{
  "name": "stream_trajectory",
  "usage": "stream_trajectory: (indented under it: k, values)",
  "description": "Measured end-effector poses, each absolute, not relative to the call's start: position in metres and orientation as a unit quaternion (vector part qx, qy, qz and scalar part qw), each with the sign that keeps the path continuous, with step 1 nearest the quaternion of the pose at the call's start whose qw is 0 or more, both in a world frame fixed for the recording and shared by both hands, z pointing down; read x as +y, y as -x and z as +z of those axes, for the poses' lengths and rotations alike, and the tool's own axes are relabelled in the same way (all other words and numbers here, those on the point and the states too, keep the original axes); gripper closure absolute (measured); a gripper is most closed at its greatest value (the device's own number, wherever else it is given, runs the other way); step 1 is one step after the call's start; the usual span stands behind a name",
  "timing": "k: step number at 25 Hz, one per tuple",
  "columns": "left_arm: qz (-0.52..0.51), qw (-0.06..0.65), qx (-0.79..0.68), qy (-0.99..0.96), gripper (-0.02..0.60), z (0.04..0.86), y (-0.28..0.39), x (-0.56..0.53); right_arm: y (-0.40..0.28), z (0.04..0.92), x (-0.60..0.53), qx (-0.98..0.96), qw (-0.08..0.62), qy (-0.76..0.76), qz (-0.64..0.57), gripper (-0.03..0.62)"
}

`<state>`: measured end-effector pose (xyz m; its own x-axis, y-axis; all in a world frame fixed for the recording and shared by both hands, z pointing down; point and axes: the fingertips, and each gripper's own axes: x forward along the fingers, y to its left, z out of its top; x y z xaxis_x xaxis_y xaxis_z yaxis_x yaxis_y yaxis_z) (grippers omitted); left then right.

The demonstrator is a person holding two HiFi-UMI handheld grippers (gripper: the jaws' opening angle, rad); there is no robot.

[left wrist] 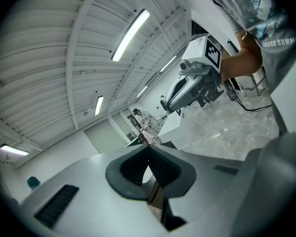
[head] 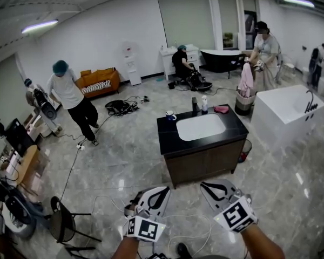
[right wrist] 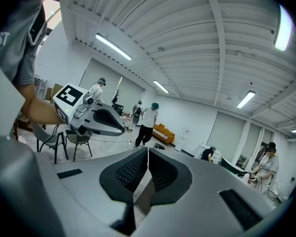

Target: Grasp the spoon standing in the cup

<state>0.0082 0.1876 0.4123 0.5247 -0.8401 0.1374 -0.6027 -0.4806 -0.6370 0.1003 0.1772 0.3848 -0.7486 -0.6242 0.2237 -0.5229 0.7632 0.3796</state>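
A small white cup (head: pixel 170 115) stands at the back left corner of the black counter (head: pixel 205 146), beside its white basin (head: pixel 201 127). The spoon in it is too small to make out. My left gripper (head: pixel 163 189) and right gripper (head: pixel 204 184) are held low and close to my body, well short of the counter and side by side over the floor. Both are shut with nothing between the pads. The left gripper view shows shut jaws and the right gripper (left wrist: pixel 164 104) in the air. In the right gripper view, the left gripper (right wrist: pixel 122 129) floats beyond shut jaws.
Two bottles (head: pixel 199 105) and a pink cloth (head: pixel 221 109) sit at the counter's back edge. A dark chair (head: pixel 65 223) stands at lower left, and cables trail over the floor. A white bathtub (head: pixel 289 112) is at right. Several people stand or crouch further back.
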Motion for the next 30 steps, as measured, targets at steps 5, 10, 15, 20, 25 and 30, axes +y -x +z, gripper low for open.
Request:
stream_trajectory:
  k: [5,10,15,20,25,30]
  values:
    - [-0.213,0.273,0.434,0.832,0.580,0.409,0.025,0.156,-0.067,0.384,0.147,-0.920,0.179,-0.314,-0.154,0.562]
    - [-0.204,0.278,0.423,0.838,0.580,0.412,0.048,0.130,-0.043,0.382,0.120,-0.914,0.182,-0.324,-0.160,0.562]
    - [-0.197,0.273,0.415,0.845,0.580,0.416,0.058,0.112,-0.031,0.387,0.104,-0.911,0.192,-0.330,-0.156,0.560]
    - [-0.200,0.266,0.412,0.848,0.580,0.422,0.064,0.092,-0.024,0.394,0.081,-0.912,0.194,-0.331,-0.147,0.562]
    - [-0.213,0.261,0.418,0.844,0.580,0.426,0.074,0.067,-0.012,0.396,0.051,-0.918,0.186,-0.321,-0.143,0.562]
    - [-0.222,0.254,0.421,0.842,0.580,0.430,0.071,0.033,-0.011,0.399,0.013,-0.924,0.177,-0.311,-0.136,0.562]
